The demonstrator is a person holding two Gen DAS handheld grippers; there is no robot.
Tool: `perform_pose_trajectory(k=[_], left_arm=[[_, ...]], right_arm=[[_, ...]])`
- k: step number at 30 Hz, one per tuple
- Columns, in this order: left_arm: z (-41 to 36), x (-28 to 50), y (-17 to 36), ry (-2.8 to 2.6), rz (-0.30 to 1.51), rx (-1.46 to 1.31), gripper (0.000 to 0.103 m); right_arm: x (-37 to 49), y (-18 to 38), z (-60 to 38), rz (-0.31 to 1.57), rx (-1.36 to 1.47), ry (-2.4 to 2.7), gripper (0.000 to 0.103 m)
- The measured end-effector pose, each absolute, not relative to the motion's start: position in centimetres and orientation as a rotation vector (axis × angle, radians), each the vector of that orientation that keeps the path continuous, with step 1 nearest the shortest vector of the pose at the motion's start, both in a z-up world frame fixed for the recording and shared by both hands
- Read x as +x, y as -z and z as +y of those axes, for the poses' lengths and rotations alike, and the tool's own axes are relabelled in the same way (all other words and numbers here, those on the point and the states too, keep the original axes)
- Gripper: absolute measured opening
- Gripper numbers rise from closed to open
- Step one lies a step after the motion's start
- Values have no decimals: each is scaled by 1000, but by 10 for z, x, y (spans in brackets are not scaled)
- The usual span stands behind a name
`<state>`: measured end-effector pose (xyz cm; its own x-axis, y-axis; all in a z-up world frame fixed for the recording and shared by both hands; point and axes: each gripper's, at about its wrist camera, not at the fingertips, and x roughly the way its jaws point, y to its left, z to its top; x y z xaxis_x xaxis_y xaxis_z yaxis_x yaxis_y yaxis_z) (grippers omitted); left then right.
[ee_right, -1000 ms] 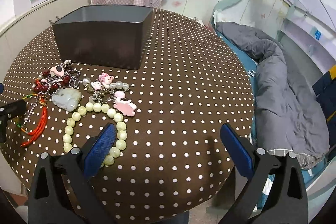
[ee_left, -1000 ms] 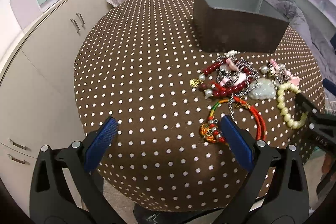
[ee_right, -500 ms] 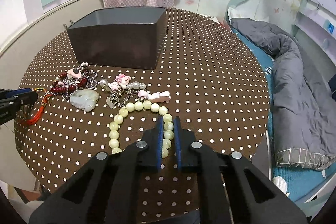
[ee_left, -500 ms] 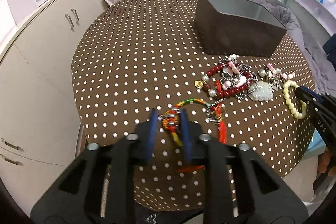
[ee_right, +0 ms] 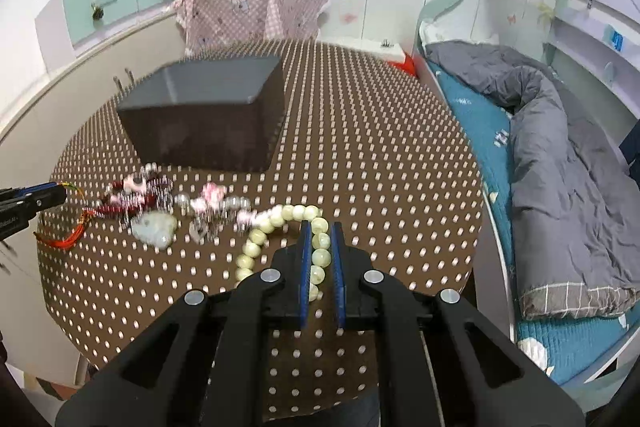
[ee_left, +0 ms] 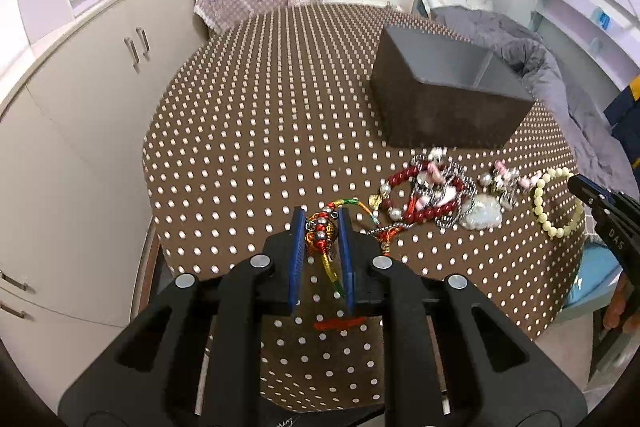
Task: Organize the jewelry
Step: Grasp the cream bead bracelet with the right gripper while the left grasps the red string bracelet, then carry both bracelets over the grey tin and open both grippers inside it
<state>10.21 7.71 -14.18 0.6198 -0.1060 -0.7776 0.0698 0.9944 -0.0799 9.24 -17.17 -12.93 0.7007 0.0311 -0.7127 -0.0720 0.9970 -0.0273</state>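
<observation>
Both claws are clamped: left gripper [ee_left: 321, 223] pinches the limp braided cord bracelet [ee_left: 322, 227]; right gripper [ee_right: 320, 231] nips 1 slippery bead strand [ee_right: 276, 223].

The tablecloth [ee_left: 248, 131] looks like matt dotted cloth. The box [ee_left: 448, 115] is matt and smooth. The beads [ee_right: 320, 239] are glossy; the cord [ee_left: 320, 231] is woven thread with shiny beads.

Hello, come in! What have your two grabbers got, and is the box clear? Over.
Left gripper shut on red cord bracelet. Right gripper shut on pale bead bracelet. Gray box unblocked.
</observation>
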Motion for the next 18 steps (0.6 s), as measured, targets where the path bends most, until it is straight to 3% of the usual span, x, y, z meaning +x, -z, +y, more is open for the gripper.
perform_pose_trajectory(k=[18], left_arm=[[74,113,85,130,688,-45,16]], right_arm=[[107,74,-162,597,-68,-94,8]])
